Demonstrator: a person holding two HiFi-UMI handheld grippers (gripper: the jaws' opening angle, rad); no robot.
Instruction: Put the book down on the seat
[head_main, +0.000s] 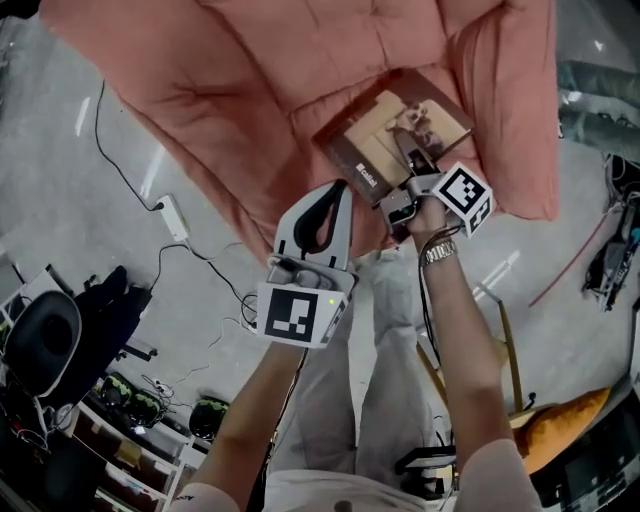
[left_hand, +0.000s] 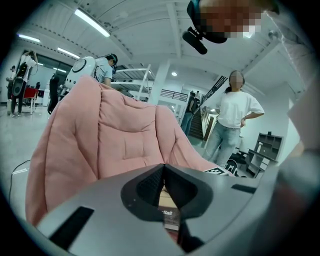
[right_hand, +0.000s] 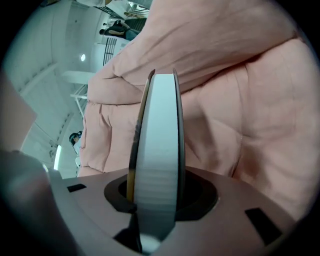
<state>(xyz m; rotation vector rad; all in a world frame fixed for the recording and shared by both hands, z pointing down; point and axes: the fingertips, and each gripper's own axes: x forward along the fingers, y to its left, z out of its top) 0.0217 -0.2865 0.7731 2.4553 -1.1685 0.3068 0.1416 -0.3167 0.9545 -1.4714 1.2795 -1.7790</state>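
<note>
**Head view.** The book (head_main: 392, 135) has a tan cover with a picture on it and a dark band of white lettering along one side. It hangs tilted over the pink quilted seat (head_main: 250, 90). The right claw (head_main: 408, 152) is clamped on the edge nearest the person. I cannot tell whether the book's far corner touches the padding. The left claw (head_main: 345, 190) sits just left of the right one with its jaws together and nothing in them, above the seat's front edge. Bare padding spreads ahead and to the left of both claws. A raised side cushion stands close on the right of the right claw. Behind the claws lies grey floor (head_main: 90, 230), with cables and a white power strip (head_main: 173, 217) well to the left of the left claw.

**Left gripper view.** The left claw (left_hand: 163, 167) has its tips meeting. A strip of the book (left_hand: 168, 212) with its lettering shows through the slot below them. The seat (left_hand: 125, 140) rises just beyond. To the right and well apart are a standing person (left_hand: 232, 120) and an open shelf unit (left_hand: 267, 147), its contents too small to tell.

**Right gripper view.** The right claw (right_hand: 157, 197) grips the book (right_hand: 157, 150), which stands edge-on with its pale page block filling the gap between the jaws. The seat (right_hand: 240, 100) fills the room ahead and to the right.
</note>
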